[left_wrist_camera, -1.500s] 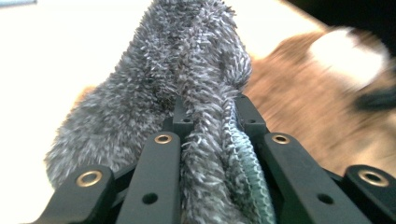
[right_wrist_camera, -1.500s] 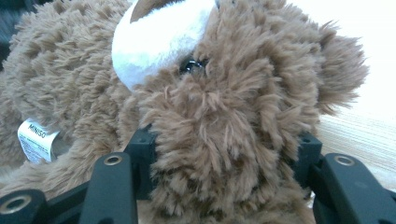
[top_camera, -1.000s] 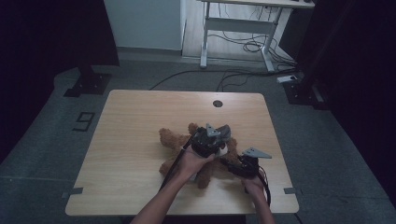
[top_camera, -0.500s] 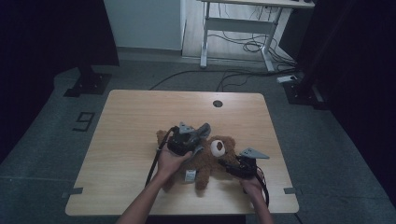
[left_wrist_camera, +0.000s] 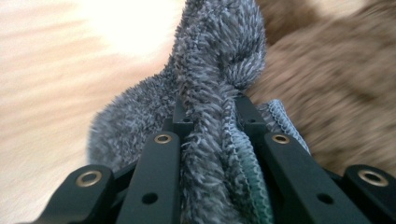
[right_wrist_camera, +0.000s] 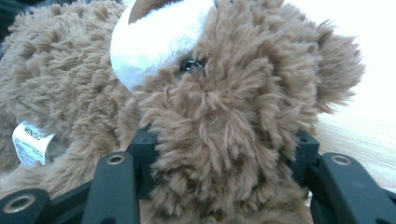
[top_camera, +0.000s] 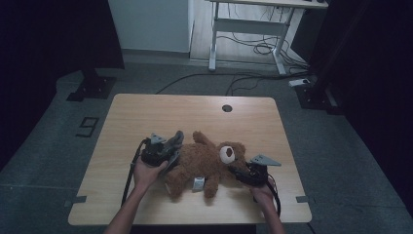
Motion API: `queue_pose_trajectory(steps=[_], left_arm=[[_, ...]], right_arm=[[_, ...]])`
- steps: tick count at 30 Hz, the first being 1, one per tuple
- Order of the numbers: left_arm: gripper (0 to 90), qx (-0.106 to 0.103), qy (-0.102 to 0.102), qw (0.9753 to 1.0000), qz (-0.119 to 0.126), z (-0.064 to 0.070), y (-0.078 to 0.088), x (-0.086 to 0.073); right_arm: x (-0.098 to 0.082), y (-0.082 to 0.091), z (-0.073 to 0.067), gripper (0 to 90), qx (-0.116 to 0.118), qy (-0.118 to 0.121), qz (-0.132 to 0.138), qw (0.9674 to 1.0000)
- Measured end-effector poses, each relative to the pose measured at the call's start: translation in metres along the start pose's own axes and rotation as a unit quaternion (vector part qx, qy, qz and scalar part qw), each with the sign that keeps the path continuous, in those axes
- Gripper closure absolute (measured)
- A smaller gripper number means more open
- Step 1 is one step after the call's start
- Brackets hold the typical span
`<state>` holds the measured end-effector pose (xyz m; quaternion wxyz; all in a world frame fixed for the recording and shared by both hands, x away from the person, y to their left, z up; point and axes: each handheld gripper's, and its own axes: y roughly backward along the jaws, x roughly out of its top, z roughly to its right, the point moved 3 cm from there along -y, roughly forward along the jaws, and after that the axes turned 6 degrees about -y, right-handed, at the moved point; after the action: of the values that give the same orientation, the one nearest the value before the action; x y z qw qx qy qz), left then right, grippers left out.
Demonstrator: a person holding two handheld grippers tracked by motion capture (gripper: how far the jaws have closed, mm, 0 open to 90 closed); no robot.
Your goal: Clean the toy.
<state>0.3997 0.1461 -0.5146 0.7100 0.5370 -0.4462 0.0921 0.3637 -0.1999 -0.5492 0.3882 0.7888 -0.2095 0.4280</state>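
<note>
A brown plush bear (top_camera: 207, 163) lies on its back on the wooden table (top_camera: 146, 114), its white muzzle (top_camera: 227, 154) turned up. My right gripper (top_camera: 238, 171) is shut on the bear's head (right_wrist_camera: 224, 135), with fur bulging between the black jaws. My left gripper (top_camera: 171, 148) sits at the bear's left side and is shut on a grey fluffy cloth (left_wrist_camera: 210, 88) with a green stitched edge (left_wrist_camera: 250, 163). The cloth (top_camera: 174, 141) hangs against the bear's arm. A white label (right_wrist_camera: 29, 142) shows on the bear's body.
The table has a round cable hole (top_camera: 227, 108) near its far edge. Beyond the table stand a white desk frame (top_camera: 248, 29) with cables on the floor and a dark stand base (top_camera: 92, 85) at the left.
My left hand has carried the grey cloth leftwards and down, from over the bear's head to its left side. The bear's face is uncovered. My right gripper has kept still.
</note>
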Motion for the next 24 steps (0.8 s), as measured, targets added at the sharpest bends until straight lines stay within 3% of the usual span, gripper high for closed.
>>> queue_pose_trajectory(steps=[3, 6, 11, 15, 18, 20, 22, 24], left_arm=[[74.8, 0.005, 0.015, 0.9998, -0.012, -0.01, -0.003, -0.014], [74.8, -0.006, 0.03, 0.9995, -0.006, -0.013, -0.004, -0.017], [74.7, -0.01, 0.03, 0.999, 0.032, -0.01, 0.008, 0.004], [74.5, -0.026, 0.011, 0.9969, 0.073, 0.007, 0.027, 0.028], [74.4, -0.046, -0.018, 0.9941, 0.096, 0.031, 0.039, 0.04], [74.4, -0.063, -0.04, 0.9923, 0.099, 0.047, 0.043, 0.04], [74.3, -0.075, -0.048, 0.9915, 0.095, 0.06, 0.042, 0.037], [74.3, -0.086, -0.056, 0.9919, 0.075, 0.071, 0.033, 0.03]], right_arm=[[0.0, 0.0, 0.0, 45.7, -0.001, -0.002, 0.001, 1.0], [0.0, 0.0, 0.001, 45.9, -0.002, -0.004, 0.002, 1.0], [-0.001, 0.0, 0.002, 46.8, -0.011, -0.009, 0.004, 0.9999], [-0.001, -0.001, 0.001, 47.3, -0.02, -0.013, 0.008, 0.9997], [-0.001, -0.001, 0.0, 47.4, -0.025, -0.013, 0.009, 0.9996], [0.0, -0.001, 0.001, 47.4, -0.028, -0.013, 0.009, 0.9995], [0.0, -0.001, 0.001, 47.7, -0.033, -0.015, 0.011, 0.9993], [0.0, -0.001, 0.003, 47.9, -0.039, -0.017, 0.013, 0.999]])
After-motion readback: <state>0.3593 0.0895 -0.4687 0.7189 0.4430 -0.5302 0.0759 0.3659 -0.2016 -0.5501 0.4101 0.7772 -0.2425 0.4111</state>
